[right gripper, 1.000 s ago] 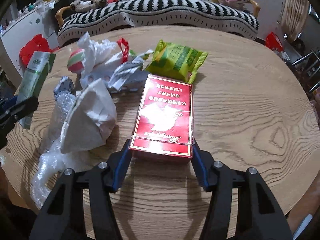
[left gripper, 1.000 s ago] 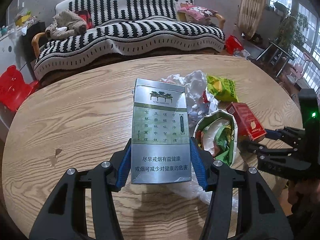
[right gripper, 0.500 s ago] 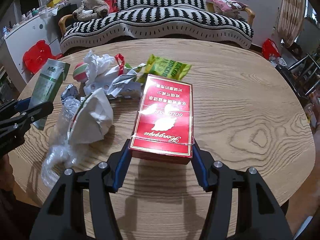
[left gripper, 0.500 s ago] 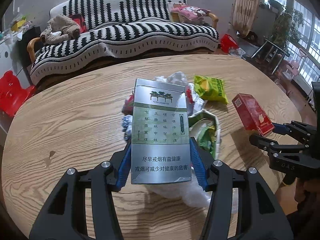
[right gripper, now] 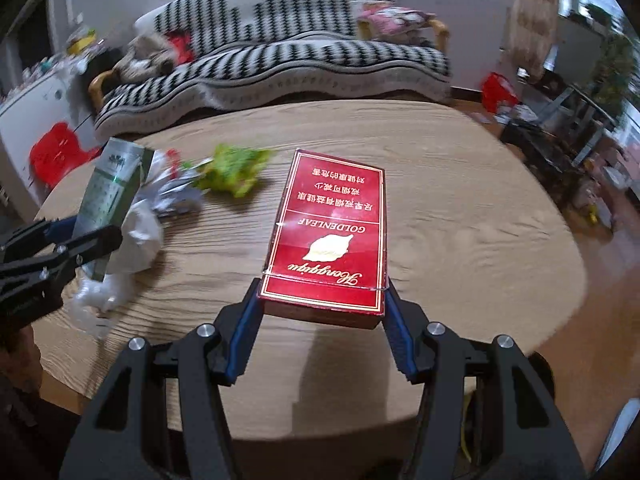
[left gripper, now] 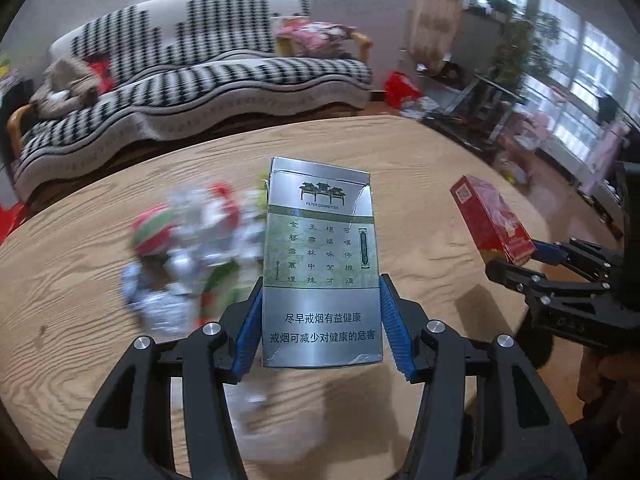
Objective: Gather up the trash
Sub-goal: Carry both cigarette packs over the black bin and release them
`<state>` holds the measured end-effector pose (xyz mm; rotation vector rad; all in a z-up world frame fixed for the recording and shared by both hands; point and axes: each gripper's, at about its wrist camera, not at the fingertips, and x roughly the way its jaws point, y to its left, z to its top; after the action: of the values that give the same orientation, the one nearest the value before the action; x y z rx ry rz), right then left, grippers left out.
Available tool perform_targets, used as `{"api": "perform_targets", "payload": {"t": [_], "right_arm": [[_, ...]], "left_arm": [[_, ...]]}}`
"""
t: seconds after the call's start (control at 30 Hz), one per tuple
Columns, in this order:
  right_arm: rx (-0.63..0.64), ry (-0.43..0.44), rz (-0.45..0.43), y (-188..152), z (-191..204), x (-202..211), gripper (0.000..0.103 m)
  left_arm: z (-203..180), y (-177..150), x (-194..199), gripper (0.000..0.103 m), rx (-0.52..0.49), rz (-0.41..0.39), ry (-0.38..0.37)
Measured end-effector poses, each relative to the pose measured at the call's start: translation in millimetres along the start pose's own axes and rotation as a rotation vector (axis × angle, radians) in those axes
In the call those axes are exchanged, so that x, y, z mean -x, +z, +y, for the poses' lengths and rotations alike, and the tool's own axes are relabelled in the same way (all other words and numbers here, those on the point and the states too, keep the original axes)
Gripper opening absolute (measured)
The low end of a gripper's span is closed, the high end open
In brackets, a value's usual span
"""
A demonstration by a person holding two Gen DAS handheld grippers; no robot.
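My left gripper (left gripper: 321, 300) is shut on a silver-green cigarette pack (left gripper: 320, 264), held above the round wooden table (left gripper: 80, 280). My right gripper (right gripper: 322, 300) is shut on a red cigarette pack (right gripper: 328, 236), also lifted clear of the tabletop. Each view shows the other gripper too: the red cigarette pack (left gripper: 492, 220) at the right of the left wrist view, the silver-green cigarette pack (right gripper: 112, 188) at the left of the right wrist view. A blurred heap of trash (left gripper: 192, 252) lies on the table: crumpled white wrappers (right gripper: 136, 236), clear plastic (right gripper: 92, 296), a green snack bag (right gripper: 236, 172).
A black-and-white striped sofa (left gripper: 188, 92) stands behind the table. A red plastic stool (right gripper: 56, 152) sits at the left. Metal chair frames and plants (left gripper: 512, 80) crowd the window side on the right. The table's near edge (right gripper: 320, 420) lies just under my right gripper.
Both grippers have pulled back and risen with their packs. The trash heap now sits further left in both views, and the red pack is off the table.
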<state>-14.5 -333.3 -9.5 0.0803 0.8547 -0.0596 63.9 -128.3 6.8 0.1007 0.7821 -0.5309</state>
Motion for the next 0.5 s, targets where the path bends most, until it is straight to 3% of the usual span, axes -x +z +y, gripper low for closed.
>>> {"api": "perform_targets", "payload": {"t": [0.33,0.5], "right_arm": [[-0.224,-0.158,-0.007,-51.8,-144.9,45.6,0.056],[-0.348,-0.217,0.021,-88.6,-209.0,66.5,0.056]], "left_arm": [[-142.0,-5.7,-43.6,0.053,-0.131,0.048,-0.210],[-222.6,-20.4,-72.4,0.053,-0.196,0.115,-0.329]]}}
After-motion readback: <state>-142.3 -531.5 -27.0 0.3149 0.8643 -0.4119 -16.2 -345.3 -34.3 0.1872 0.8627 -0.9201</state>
